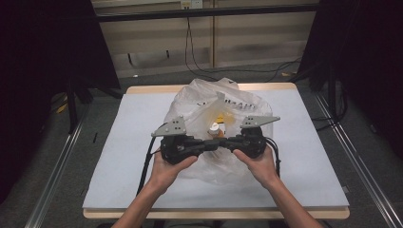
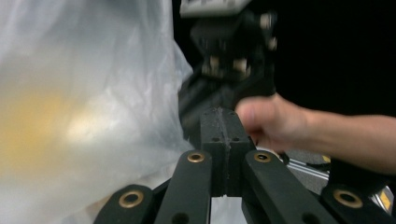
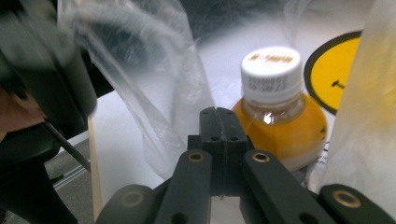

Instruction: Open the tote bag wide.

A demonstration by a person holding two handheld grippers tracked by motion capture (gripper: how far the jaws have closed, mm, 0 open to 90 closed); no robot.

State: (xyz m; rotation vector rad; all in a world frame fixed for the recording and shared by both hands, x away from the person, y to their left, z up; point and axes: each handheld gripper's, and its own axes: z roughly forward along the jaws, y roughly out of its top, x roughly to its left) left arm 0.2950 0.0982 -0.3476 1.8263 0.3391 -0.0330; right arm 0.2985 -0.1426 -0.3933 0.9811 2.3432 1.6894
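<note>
Both tongs (image 1: 217, 144) at bag (image 1: 199, 102) mouth

Dark printed lettering on the plastic bag (image 1: 223, 102), reversed and too crumpled to read, blurred print on the bottle's white cap (image 3: 271, 70), possibly a date code, yellow round sign (image 3: 334, 70) with a black mark

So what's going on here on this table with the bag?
A person holds a tool in each hand over a clear plastic bag on the white table. The left tool and right tool meet tip to tip at the bag's near side, both with jaws shut. A bottle of orange drink with a white cap stands inside the bag. Whether either tool pinches the plastic is hard to tell.
</note>
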